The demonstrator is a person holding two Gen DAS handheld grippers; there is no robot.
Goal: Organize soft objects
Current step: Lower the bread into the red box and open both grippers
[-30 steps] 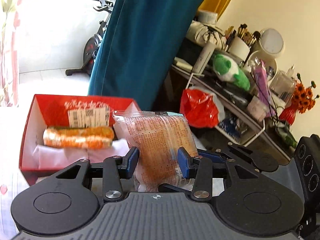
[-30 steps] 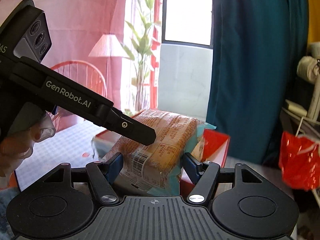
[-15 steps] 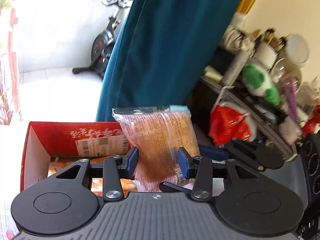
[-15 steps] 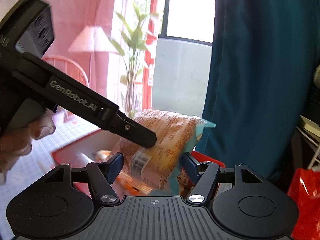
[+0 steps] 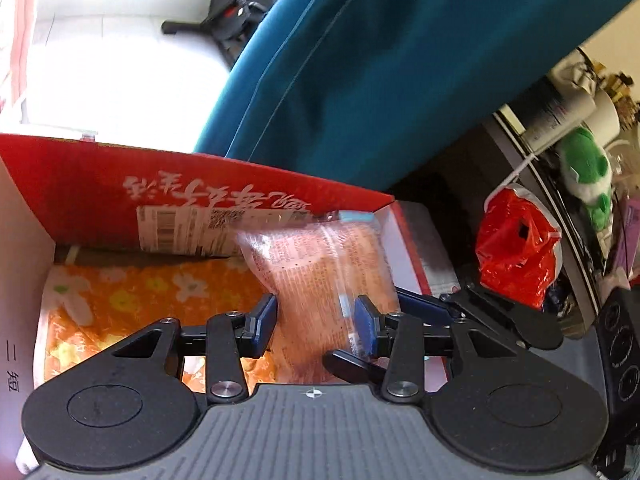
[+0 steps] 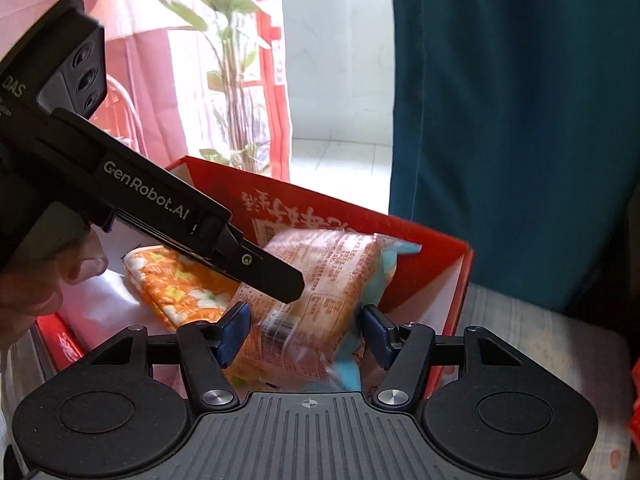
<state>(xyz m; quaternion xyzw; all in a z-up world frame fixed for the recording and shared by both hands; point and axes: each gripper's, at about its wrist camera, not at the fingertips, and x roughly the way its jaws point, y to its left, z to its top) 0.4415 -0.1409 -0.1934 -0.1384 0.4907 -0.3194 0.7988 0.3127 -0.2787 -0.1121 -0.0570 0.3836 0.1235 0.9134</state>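
Note:
A clear bread packet (image 5: 320,256) with orange print hangs over the open red box (image 5: 80,184), its lower end down inside. My left gripper (image 5: 314,326) is shut on it, blue pads pressing both sides. My right gripper (image 6: 306,332) grips the same packet (image 6: 320,272) from the other side, and its jaws are closing on it. In the right wrist view one left-gripper finger (image 6: 260,268) lies across the packet. An orange floral cloth (image 5: 140,292) lies on the white lining in the box (image 6: 420,248).
A teal curtain (image 5: 400,80) hangs right behind the box. To the right a cluttered shelf holds a red plastic bag (image 5: 516,248) and a green plush toy (image 5: 588,176). A person's hand (image 6: 28,292) holds the left gripper. An exercise bike (image 5: 236,4) stands beyond.
Both grippers carried the packet forward and down, from in front of the box to over it. The box now fills the lower views and the packet's end dips inside.

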